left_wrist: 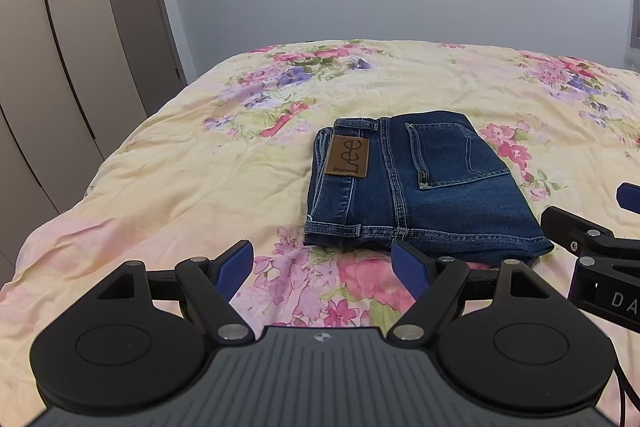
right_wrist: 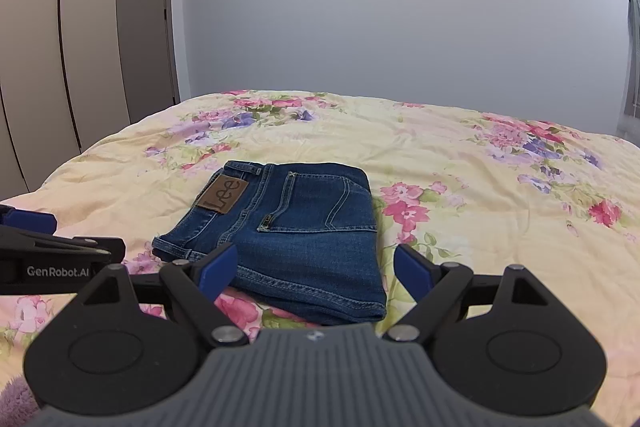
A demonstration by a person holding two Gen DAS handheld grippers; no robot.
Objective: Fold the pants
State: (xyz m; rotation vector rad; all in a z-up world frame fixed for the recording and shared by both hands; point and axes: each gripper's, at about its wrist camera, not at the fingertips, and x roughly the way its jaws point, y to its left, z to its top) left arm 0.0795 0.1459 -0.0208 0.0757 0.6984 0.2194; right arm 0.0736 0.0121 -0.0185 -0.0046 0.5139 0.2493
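— On the flowered bedspread [left_wrist: 160, 179], straight ahead of both our tongs, lie the folded Lee jeans [left_wrist: 420, 195]. They make a compact packet, with the leather patch [left_wrist: 347, 157] and the back pocket [left_wrist: 452, 155] facing up.

— Which way do they lie from each of our tongs?

— From the left gripper [left_wrist: 322, 267] the packet is ahead and a little to the right; its near edge is just beyond the right blue pad. From the right gripper [right_wrist: 316, 269] the near edge sits between the two pads [right_wrist: 218, 269], so we judge the right one nearer.

— And the long axis?

— It runs away from us, from the near edge toward the wall [right_wrist: 360, 7].

— Do we hold something?

— No. Both pairs of jaws stand wide apart and empty. We think the folding looks finished; perhaps only a small straightening is left.
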